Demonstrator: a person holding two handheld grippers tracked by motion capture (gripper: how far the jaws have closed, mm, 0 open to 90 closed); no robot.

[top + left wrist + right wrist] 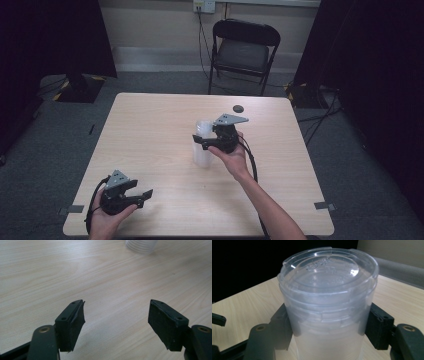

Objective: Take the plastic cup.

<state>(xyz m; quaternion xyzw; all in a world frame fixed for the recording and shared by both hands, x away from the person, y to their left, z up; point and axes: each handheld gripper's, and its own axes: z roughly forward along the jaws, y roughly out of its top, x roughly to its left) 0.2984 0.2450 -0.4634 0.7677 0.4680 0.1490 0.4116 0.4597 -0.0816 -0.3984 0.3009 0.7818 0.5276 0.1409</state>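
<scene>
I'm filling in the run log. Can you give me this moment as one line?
right tongs: closed on clear lidded container | left tongs: open, nothing between | container upright on table

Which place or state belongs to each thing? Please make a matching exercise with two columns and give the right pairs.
Things:
1. translucent lidded container
2. left tongs
3. folding chair
4. small dark disc

Places or states:
A. on the floor beyond the table
B. open, with bare tabletop between the jaws
C. between the jaws of the right tongs
D. on the table near its far edge

Pairs: 1-C, 2-B, 3-A, 4-D
</scene>
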